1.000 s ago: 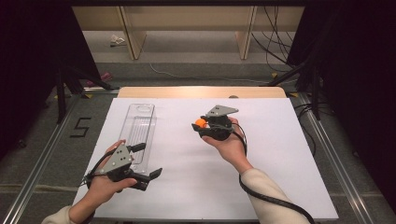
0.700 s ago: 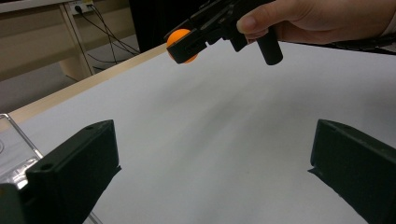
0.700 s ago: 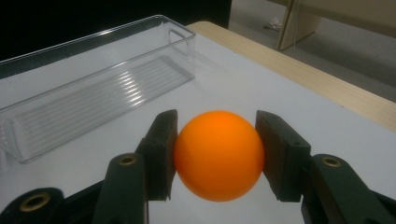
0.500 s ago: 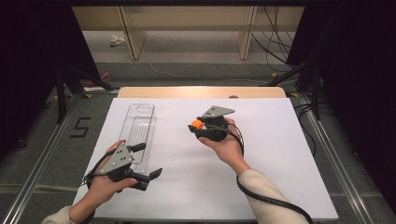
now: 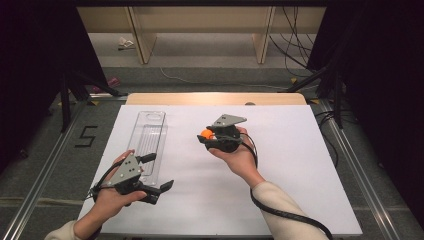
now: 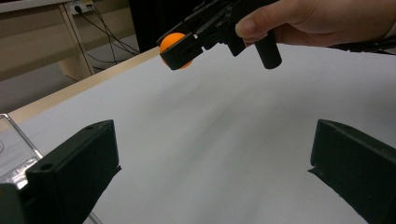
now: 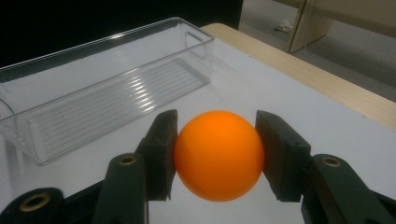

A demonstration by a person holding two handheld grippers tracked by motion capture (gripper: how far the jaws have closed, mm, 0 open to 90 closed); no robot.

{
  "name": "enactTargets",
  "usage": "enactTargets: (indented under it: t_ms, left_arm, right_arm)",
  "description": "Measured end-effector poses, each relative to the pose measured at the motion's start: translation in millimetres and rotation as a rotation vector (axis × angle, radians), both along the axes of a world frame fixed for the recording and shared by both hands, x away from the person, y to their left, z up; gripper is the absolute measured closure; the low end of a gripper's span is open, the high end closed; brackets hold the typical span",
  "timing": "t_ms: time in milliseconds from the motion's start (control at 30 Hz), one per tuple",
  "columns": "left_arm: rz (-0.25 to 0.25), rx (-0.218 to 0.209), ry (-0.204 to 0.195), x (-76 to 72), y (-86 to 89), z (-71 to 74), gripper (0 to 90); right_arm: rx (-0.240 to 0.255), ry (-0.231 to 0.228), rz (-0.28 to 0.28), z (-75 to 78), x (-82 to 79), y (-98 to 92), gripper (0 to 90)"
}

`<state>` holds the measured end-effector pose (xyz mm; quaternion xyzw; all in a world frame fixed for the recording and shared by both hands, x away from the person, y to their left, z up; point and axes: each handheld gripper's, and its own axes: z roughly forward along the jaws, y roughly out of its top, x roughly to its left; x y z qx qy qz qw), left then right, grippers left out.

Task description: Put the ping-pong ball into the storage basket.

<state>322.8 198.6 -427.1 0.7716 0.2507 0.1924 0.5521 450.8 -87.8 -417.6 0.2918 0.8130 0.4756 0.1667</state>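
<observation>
An orange ball [image 7: 217, 153] sits clamped between the two black jaws of my right gripper [image 5: 207, 137], which hovers above the middle of the white table and points left toward a clear plastic bin [image 5: 148, 140]. In the left gripper view that ball [image 6: 173, 44] and the right gripper [image 6: 187, 44] appear at the top, held by a hand. My left gripper [image 5: 159, 172] rests low at the table's front left, beside the bin's near end, jaws wide apart with nothing between them.
The long clear bin [image 7: 100, 79] lies lengthwise on the left part of the white tabletop [image 5: 280, 170]. A wooden strip [image 5: 215, 98] edges the table's far side. Cables [image 5: 280, 212] trail from the right gripper along the sleeve. Shelving legs stand beyond the table.
The right gripper with the ball has drifted slightly left toward the bin. The left gripper has stayed put.
</observation>
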Motion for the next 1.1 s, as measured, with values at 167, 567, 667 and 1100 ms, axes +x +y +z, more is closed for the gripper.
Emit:
enactTargets:
  t_ms: [167, 567, 667, 1100]
  left_arm:
    - [0.000, 0.001, 0.000, 0.0, -0.1, 0.0, 0.5]
    - [0.000, -0.001, 0.001, -0.2, -0.1, 0.0, 0.5]
    - [0.000, 0.001, 0.000, -0.1, -0.1, 0.0, 0.5]
    - [0.000, -0.002, -0.001, -0.3, -0.3, -0.1, 0.5]
  right_arm:
    - [0.000, -0.001, 0.010, 0.5, -1.4, 3.5, 51.6]
    - [-0.001, -0.003, 0.031, 0.7, -4.5, 10.8, 51.6]
    - [-0.002, -0.001, 0.035, 0.7, -5.2, 12.4, 51.6]
    - [-0.002, -0.001, 0.058, 1.4, -6.9, 20.4, 51.6]
